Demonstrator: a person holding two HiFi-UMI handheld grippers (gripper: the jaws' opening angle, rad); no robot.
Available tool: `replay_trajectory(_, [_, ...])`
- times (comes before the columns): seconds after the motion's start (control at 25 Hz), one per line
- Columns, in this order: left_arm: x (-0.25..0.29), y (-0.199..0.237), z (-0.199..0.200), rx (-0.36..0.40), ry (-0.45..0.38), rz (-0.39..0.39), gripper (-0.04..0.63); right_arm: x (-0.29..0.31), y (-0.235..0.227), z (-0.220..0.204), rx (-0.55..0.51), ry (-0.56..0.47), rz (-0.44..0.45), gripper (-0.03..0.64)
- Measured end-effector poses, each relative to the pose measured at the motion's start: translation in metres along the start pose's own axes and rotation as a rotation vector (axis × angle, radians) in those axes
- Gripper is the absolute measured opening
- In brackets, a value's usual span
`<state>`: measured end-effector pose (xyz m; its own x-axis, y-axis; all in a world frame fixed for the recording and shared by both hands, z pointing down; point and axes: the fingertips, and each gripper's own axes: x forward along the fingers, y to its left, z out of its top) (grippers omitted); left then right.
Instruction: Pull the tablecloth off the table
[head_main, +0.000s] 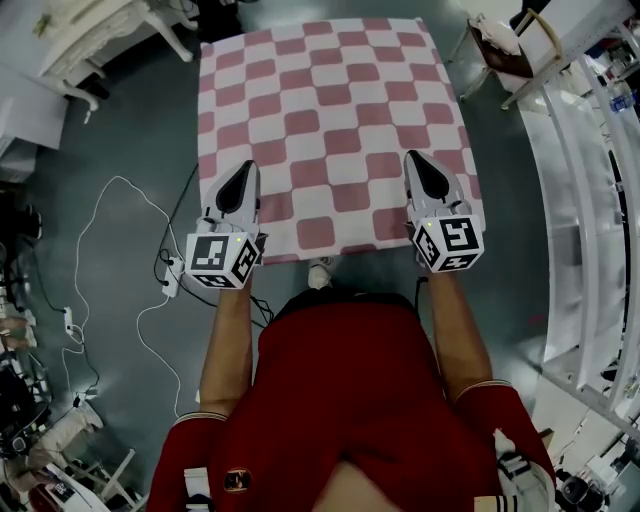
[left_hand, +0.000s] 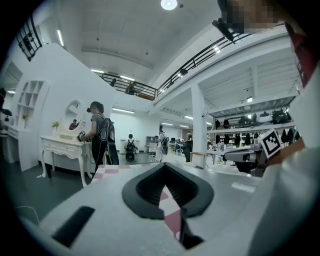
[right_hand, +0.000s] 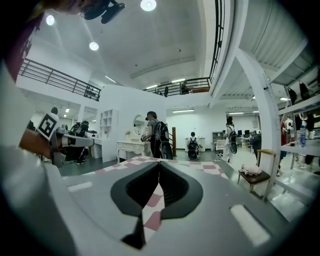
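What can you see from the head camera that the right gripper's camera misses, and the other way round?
Only the head view: the whole checked tablecloth from above, a white cable on the floor, the person's red shirt. Only the right gripper view: ceiling lights, people wearing backpacks. Both: the right gripper shut on the tablecloth's near edge.

place: big open lab-style hall with home furniture set up in it | overhead: mezzanine railing, round ceiling lamps | 3 o'clock: metal shelving racks | 9 o'clock: loose cables, power strip on grey floor | 11 o'clock: white dressing table, person with backpack
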<state>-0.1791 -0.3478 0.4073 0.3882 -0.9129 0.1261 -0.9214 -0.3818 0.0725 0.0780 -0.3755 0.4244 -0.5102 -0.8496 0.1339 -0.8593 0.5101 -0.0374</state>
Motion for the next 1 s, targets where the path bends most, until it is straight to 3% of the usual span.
replay_trajectory(0.32, [0.037,0.042,-0.026,-0.021,0.065,-0.009,0.01,0.04,-0.012,-0.023,0.001,0.077,-0.037,0.058])
replay_trajectory(0.52, [0.059,0.051,-0.036,-0.033,0.107,0.006,0.053,0.058,-0.032,-0.042,0.01,0.135,-0.044,0.116])
replay_trajectory(1.0, [0.094,0.072,-0.091,-0.038,0.334,0.108,0.156,0.1,-0.082,-0.096,0.027,0.307,-0.039,0.181])
